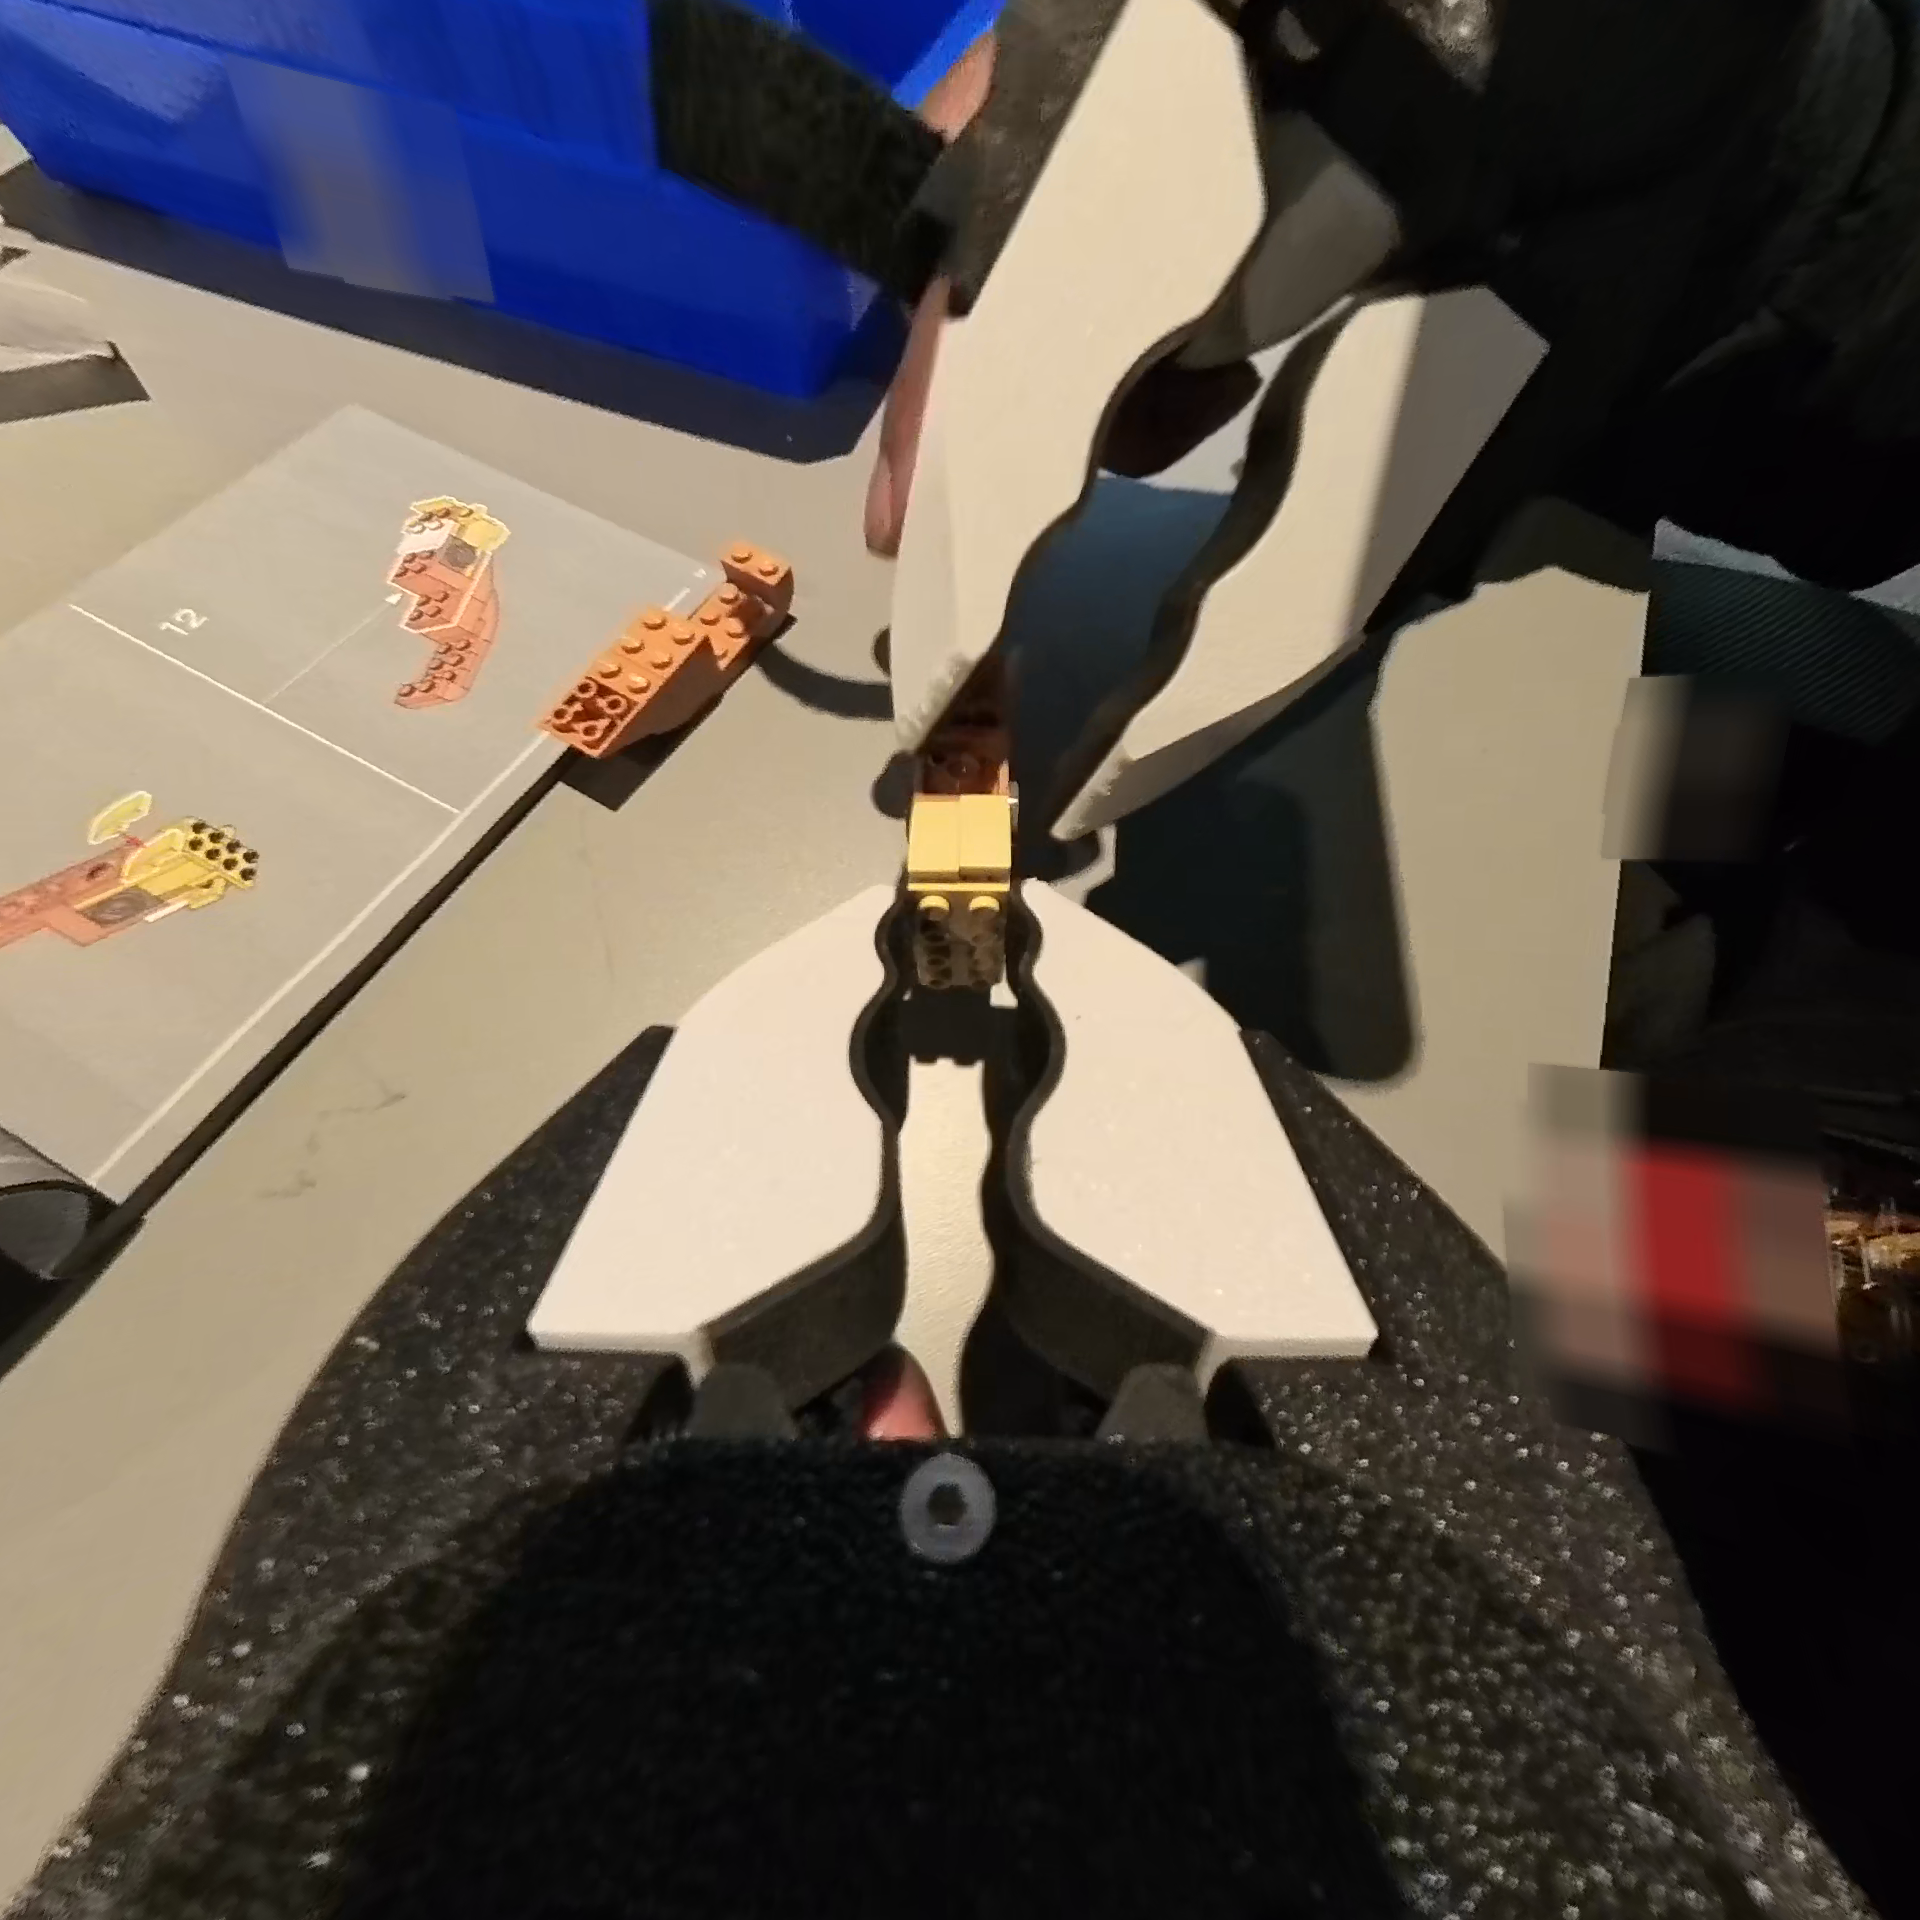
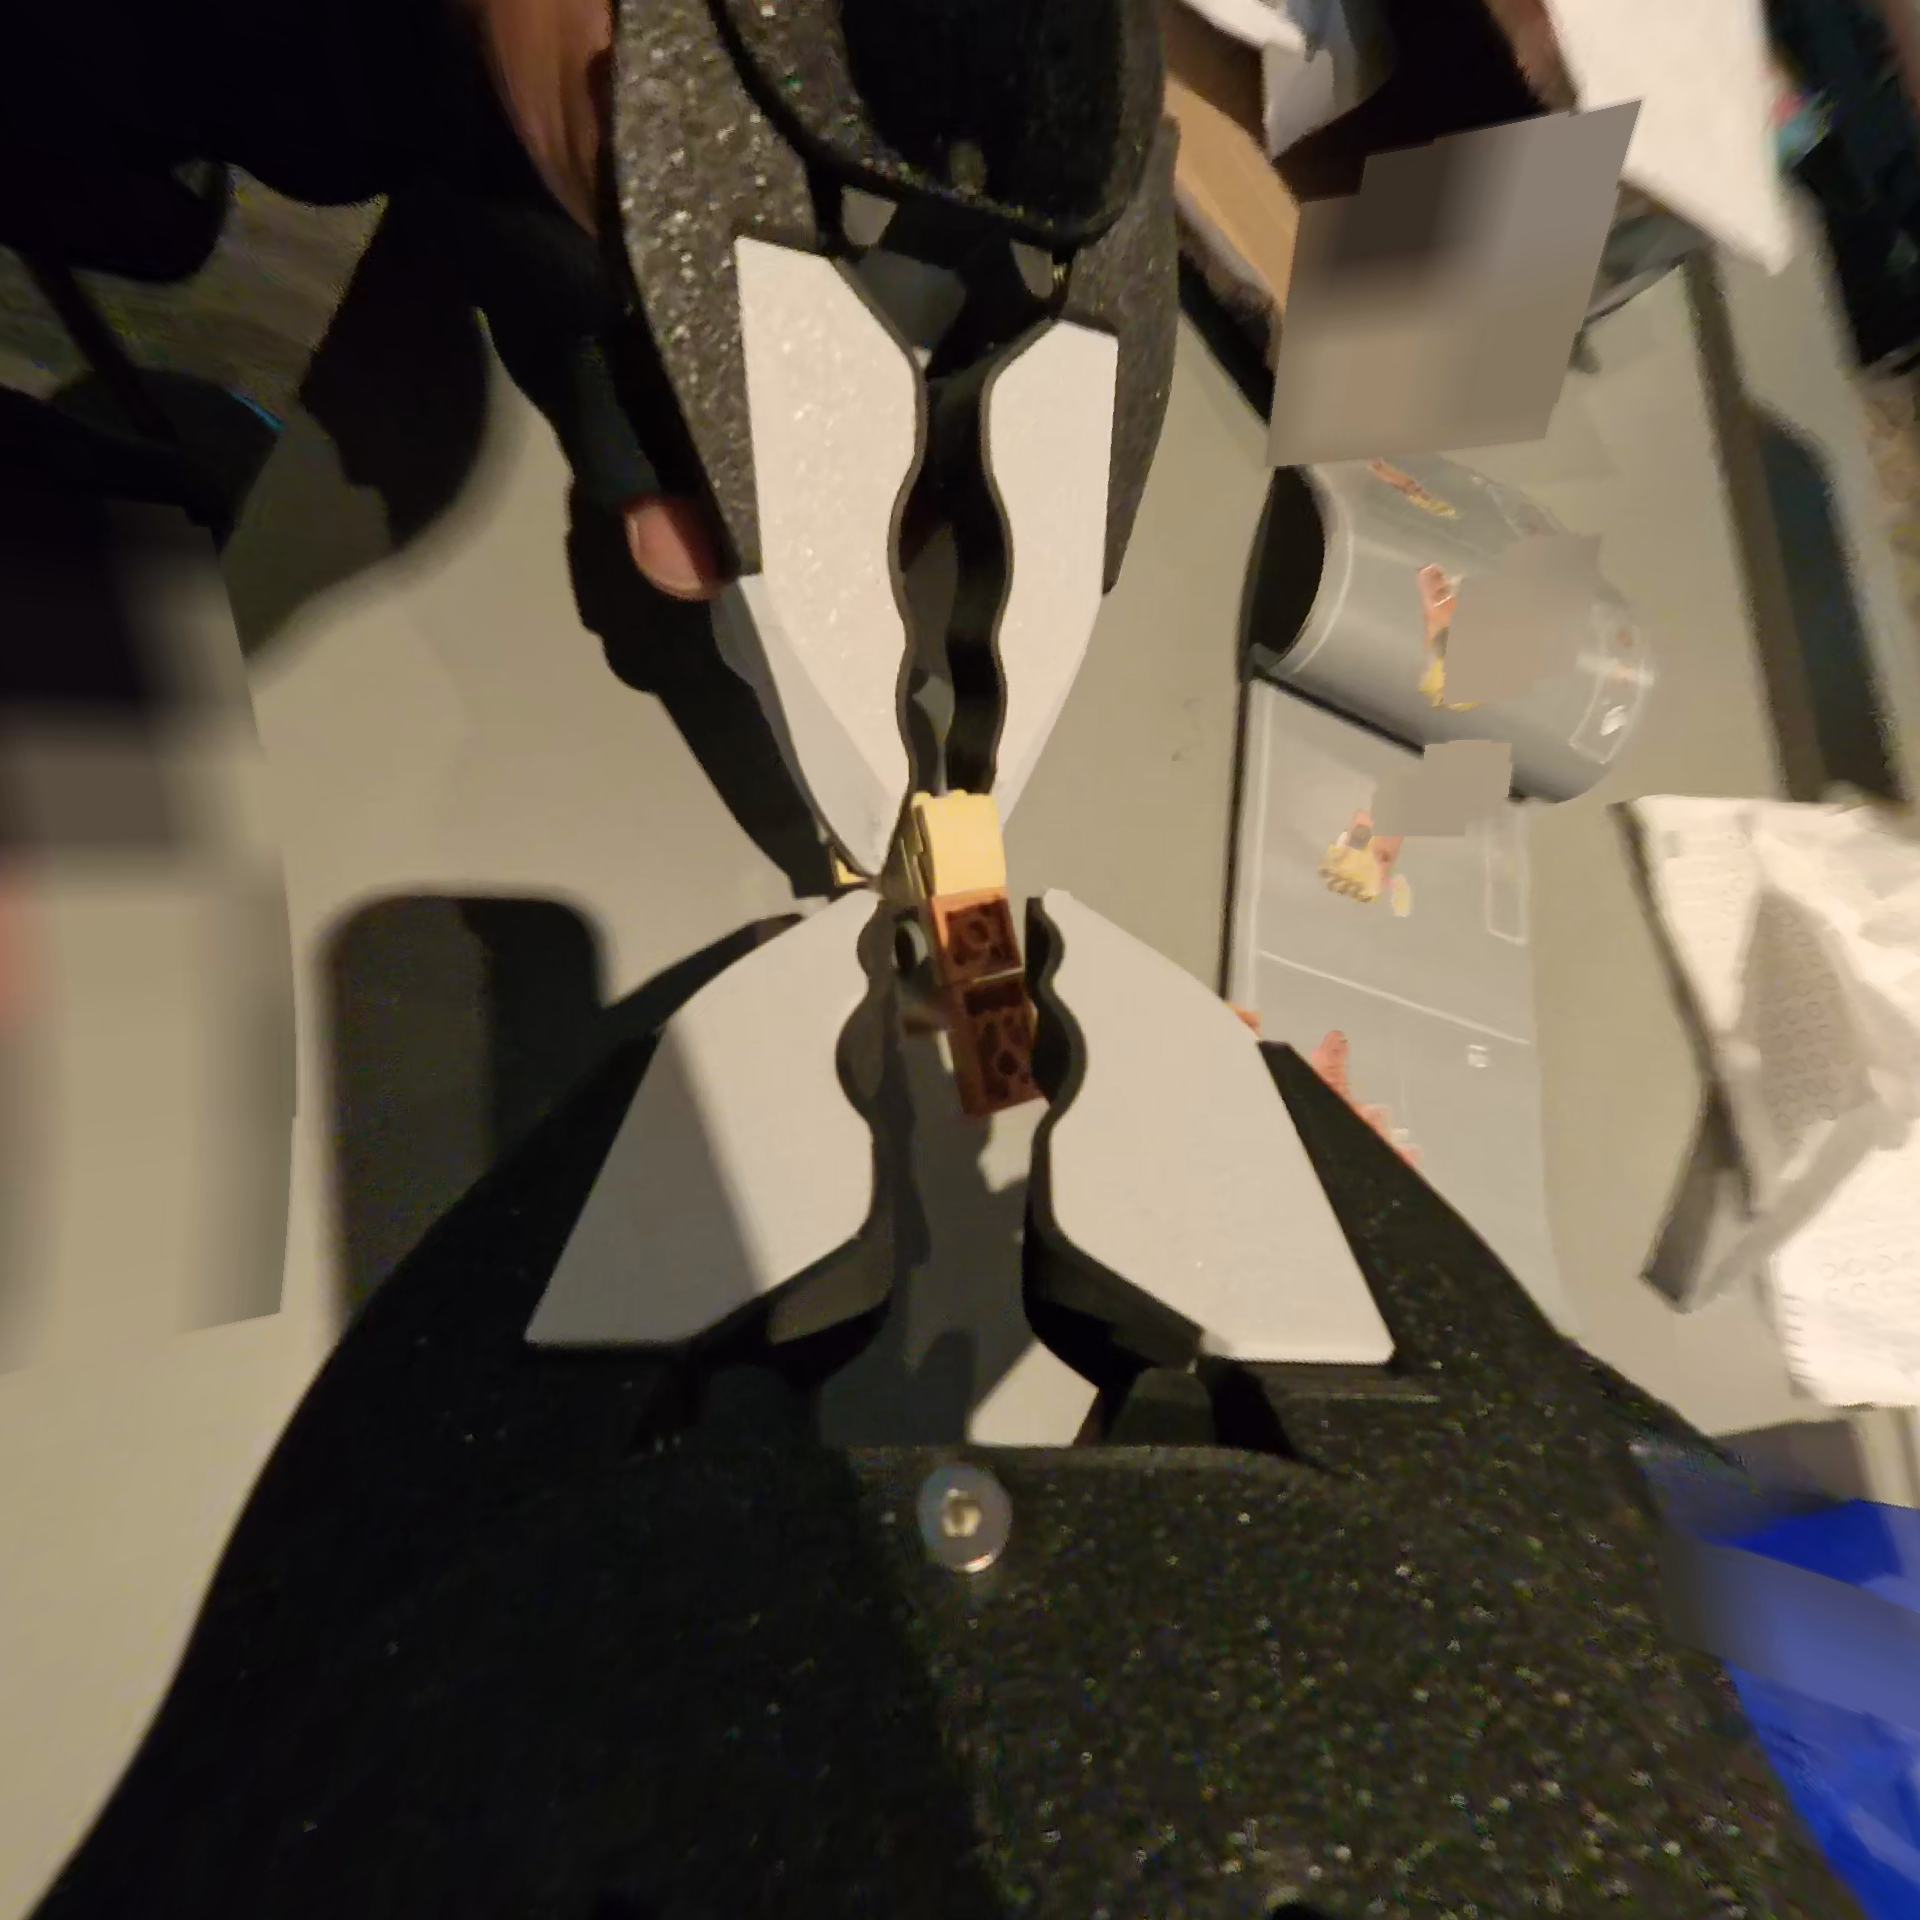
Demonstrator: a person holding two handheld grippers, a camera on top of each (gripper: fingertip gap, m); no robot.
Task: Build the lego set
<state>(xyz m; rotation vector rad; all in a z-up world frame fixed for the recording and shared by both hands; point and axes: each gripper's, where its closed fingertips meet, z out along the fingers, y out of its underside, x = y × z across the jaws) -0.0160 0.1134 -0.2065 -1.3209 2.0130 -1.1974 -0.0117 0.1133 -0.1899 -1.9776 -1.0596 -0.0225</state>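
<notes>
Above the grey worktop (image 1: 623,987), the left gripper (image 1: 961,935) has its jaws nearly closed on the tan studded end of a small lego assembly (image 1: 958,862), while the right gripper (image 2: 961,966), jaws slightly wider, holds its brown end, partly hidden; an orange studded lego piece (image 1: 675,665) lies left of it.

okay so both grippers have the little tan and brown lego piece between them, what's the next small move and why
Probably press the two halves together. The left gripper pinches the tan end, the right gripper frames the brown end, tips nearly meeting above the table.
</notes>
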